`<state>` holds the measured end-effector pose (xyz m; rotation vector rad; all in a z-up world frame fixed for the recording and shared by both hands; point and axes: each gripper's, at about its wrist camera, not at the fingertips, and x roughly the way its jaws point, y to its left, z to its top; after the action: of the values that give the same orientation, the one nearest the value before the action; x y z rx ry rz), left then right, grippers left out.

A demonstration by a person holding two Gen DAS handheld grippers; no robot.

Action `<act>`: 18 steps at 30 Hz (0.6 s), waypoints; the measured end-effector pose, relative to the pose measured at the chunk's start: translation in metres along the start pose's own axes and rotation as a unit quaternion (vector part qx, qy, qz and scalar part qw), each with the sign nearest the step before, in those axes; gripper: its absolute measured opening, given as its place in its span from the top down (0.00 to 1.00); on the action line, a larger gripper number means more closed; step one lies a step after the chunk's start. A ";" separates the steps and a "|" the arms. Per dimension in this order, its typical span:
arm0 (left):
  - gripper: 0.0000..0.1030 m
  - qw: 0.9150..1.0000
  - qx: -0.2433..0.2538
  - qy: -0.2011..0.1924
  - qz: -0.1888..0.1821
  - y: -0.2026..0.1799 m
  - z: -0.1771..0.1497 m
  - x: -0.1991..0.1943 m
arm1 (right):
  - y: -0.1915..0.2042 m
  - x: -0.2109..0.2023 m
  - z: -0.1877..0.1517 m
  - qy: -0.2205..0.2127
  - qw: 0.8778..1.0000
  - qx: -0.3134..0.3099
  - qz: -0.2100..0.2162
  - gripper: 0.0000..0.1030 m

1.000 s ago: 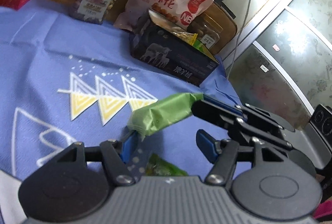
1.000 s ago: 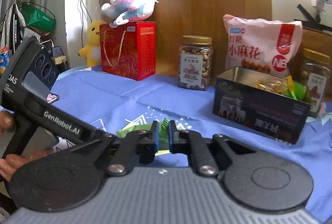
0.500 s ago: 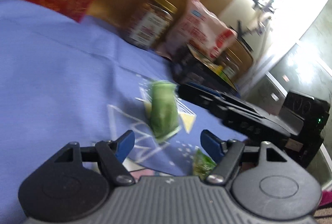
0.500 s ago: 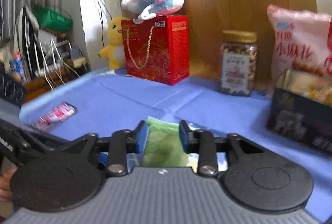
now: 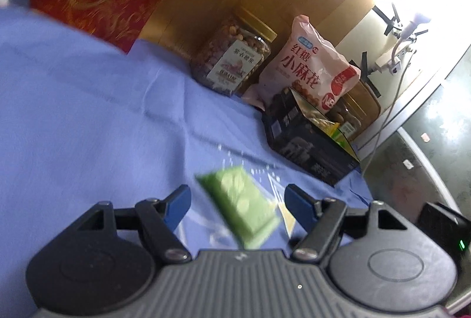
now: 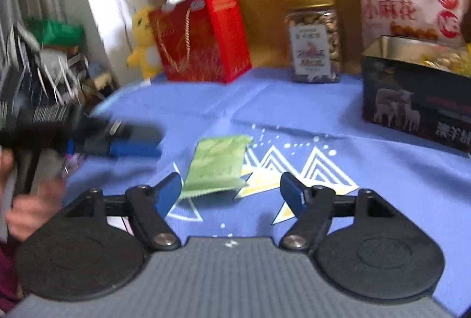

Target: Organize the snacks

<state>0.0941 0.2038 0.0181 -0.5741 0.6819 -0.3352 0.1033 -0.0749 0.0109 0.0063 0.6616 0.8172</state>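
Both the left gripper point(image 5: 238, 201) and right gripper point(image 6: 230, 190) gape empty around the green packet point(image 6: 216, 166), box point(image 6: 418, 103) at two o'clock, jar point(image 6: 313, 38) at twelve.

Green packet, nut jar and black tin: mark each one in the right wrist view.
green packet point(image 6: 217, 163), right wrist view, middle of its flat face
nut jar point(image 6: 314, 42), right wrist view, on its label
black tin point(image 6: 412, 109), right wrist view, on its front wall

Green snack packet point(image 6: 216, 163) lies flat on the blue cloth point(image 6: 294, 112), ungripped
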 end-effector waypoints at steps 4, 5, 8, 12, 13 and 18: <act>0.22 0.999 0.038 -0.004 0.029 -0.013 0.023 0.026 | 0.017 0.023 0.006 0.046 0.998 -0.051 0.006 0.26; 0.24 0.999 0.046 0.002 0.030 -0.015 0.027 0.034 | 0.020 0.029 0.006 0.055 0.996 -0.064 0.004 0.26; 0.39 0.997 0.059 0.032 0.033 -0.019 0.028 0.055 | 0.024 0.045 0.006 0.074 0.993 -0.092 -0.008 0.28; 0.51 0.995 0.072 0.060 0.043 -0.021 0.014 0.064 | 0.012 0.039 0.007 0.059 0.993 -0.092 -0.033 0.32; 0.51 0.995 0.072 0.061 0.039 -0.022 0.012 0.063 | 0.005 0.034 0.006 0.054 0.994 -0.084 -0.040 0.33; 0.50 0.994 0.075 0.071 0.023 -0.037 0.000 0.062 | -0.031 0.008 0.000 0.030 0.996 -0.027 -0.075 0.33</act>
<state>0.1360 0.1456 0.0092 -0.3938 0.7987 -0.3834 0.1280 -0.0909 -0.0010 -0.1165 0.6875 0.6928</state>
